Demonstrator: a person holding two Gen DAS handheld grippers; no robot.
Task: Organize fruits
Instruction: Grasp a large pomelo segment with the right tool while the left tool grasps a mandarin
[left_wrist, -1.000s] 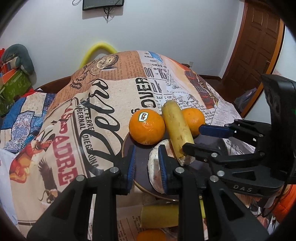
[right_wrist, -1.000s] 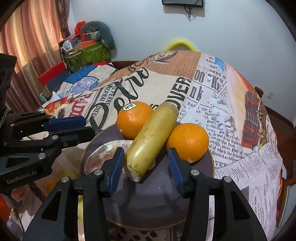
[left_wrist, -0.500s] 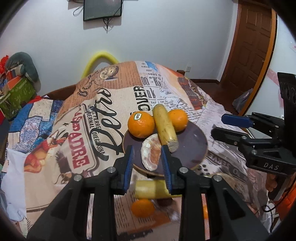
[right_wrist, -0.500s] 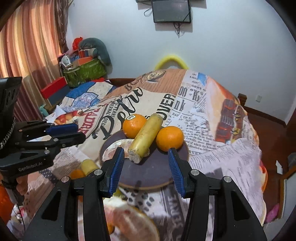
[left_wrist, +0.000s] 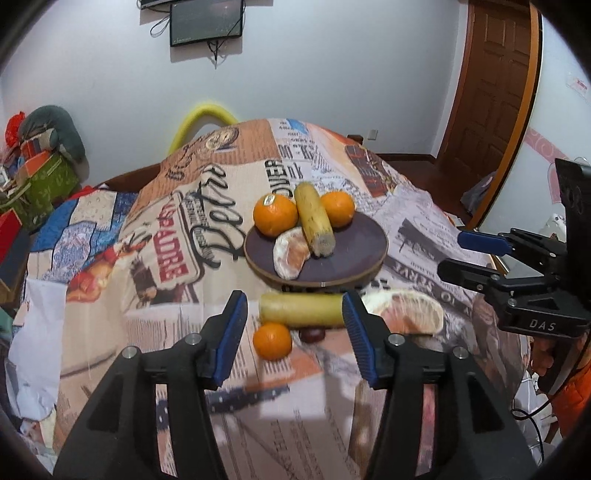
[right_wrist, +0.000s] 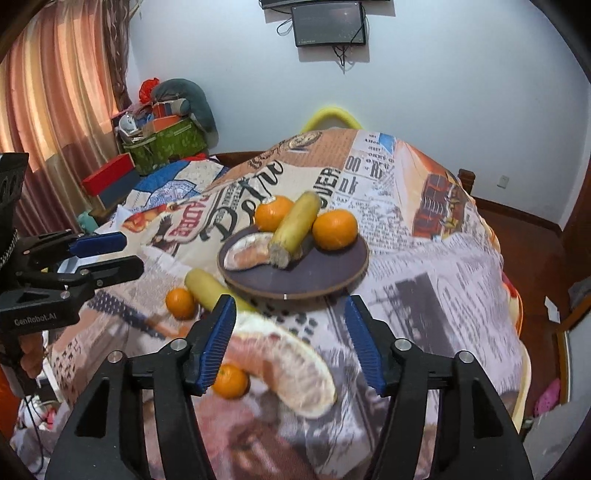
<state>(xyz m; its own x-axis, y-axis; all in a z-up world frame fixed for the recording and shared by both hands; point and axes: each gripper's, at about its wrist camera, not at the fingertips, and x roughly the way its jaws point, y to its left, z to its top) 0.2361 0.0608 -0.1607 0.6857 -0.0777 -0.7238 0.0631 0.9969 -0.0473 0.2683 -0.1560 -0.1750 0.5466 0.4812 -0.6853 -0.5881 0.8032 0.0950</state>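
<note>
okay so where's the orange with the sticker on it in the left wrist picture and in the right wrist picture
Left wrist: the stickered orange sits left of the banana at the plate's far edge, above centre.
Right wrist: the same orange, again left of the banana, its sticker barely showing at the top.
Shared landmark: the dark round plate.

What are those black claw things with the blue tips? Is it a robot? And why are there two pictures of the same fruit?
It is not a robot. A person holds a grabber in each hand, and each one carries a camera looking along its two fingers, so you get two pictures. One shows the left grabber, the other the right grabber. Both have just been opening, and both are empty.

On the patterned cloth sits a dark plate with two oranges, a banana piece and a peeled fruit piece. Off the plate lie another banana piece, a small orange and a big peeled piece.
</note>
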